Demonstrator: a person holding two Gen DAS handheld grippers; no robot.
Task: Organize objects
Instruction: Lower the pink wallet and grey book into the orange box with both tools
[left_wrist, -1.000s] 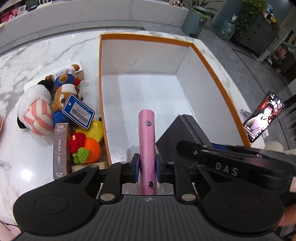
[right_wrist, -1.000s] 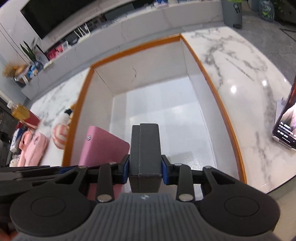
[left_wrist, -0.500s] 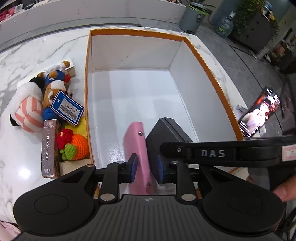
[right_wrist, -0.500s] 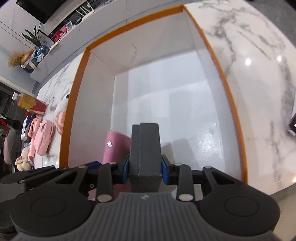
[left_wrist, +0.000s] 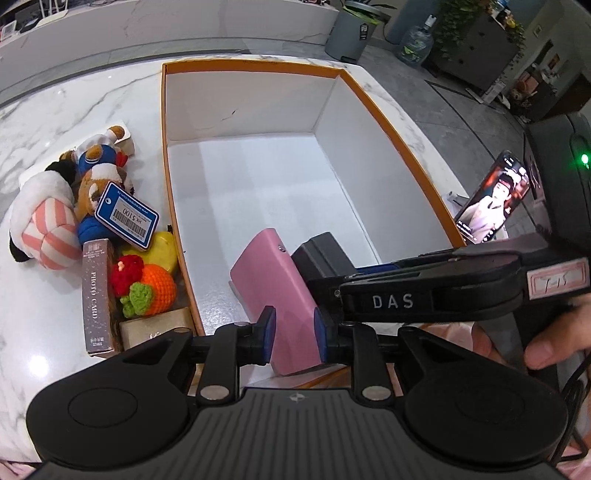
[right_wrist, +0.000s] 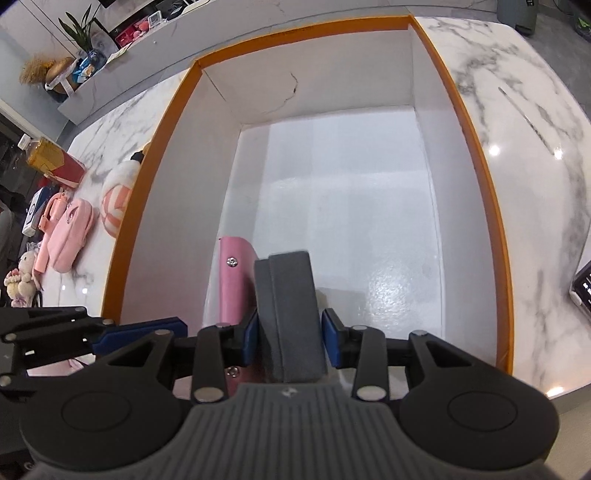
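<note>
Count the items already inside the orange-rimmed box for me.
2. A pink wallet lies near the box's near end, and a dark grey case sits right beside it. The rest of the box floor shows bare.

both wrist cameras are looking steeply down along their fingers, from close above, into the same orange-rimmed box (left_wrist: 164, 155) (right_wrist: 480, 155) on the marble counter (left_wrist: 48, 125) (right_wrist: 524, 122).

Both grippers are black plastic with blue pads on the fingers (left_wrist: 266, 328), silver screws and round side discs. The right gripper (left_wrist: 373, 275) has white "DAS" lettering, a pink handwritten label and a green light.
</note>
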